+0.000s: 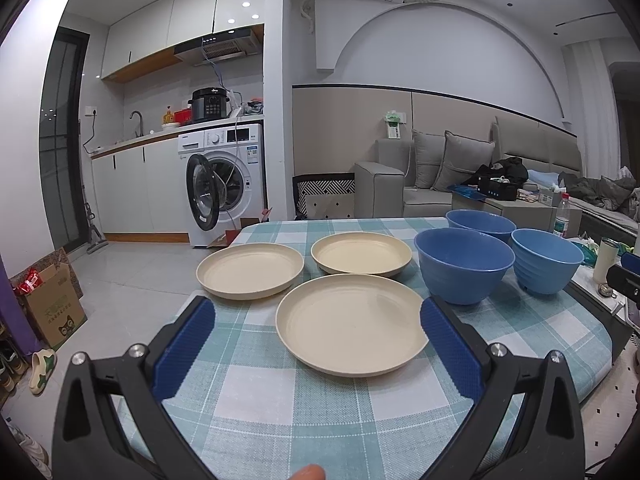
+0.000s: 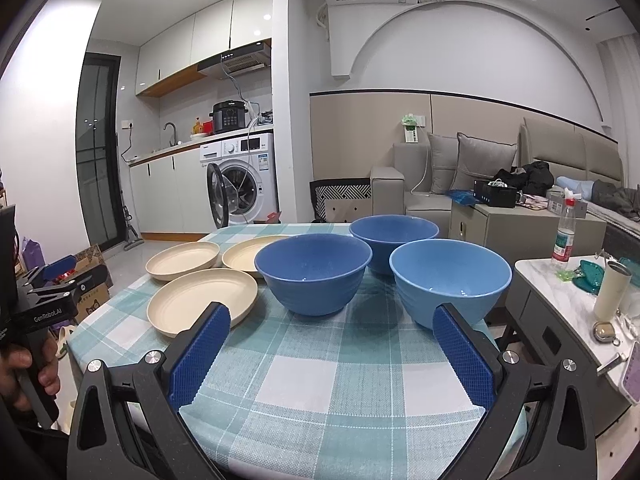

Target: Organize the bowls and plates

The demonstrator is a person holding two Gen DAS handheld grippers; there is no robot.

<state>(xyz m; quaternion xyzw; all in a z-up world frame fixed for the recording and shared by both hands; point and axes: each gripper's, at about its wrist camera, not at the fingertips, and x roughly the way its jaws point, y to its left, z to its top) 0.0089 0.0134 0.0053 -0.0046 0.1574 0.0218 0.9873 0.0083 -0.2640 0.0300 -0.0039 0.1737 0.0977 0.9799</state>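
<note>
1. The table (image 1: 280,400), covered by a teal-and-white checked tablecloth (image 2: 320,380), stands in an open kitchen and living room and carries all the dishes.
2. Three cream plates lie on its left half, none stacked: the nearest plate (image 1: 350,322) sits between the left gripper's (image 1: 318,322) spread blue fingertips, without visible contact; the left plate (image 1: 250,270) and the far plate (image 1: 361,253) lie just behind it, close together. All three are shallow, rimmed and hold nothing.
3. Three blue bowls stand upright on the right half: a dark blue bowl (image 2: 314,278) nearest the plates, a second dark bowl (image 2: 394,242) behind it, and a lighter blue bowl (image 2: 450,280) on the right. Their outsides are ribbed; each holds nothing.
4. The right gripper (image 2: 332,322) hovers over bare cloth in front of the bowls, jaws wide apart and gripping nothing.
5. Behind, a washing machine (image 1: 226,184) has its door hanging open, with a black pressure cooker (image 1: 210,104) on top.
6. A grey sofa (image 2: 460,176) sits to the right.
7. A water bottle (image 2: 564,236) and a white tumbler (image 2: 610,290) stand on a side table (image 2: 560,300).
</note>
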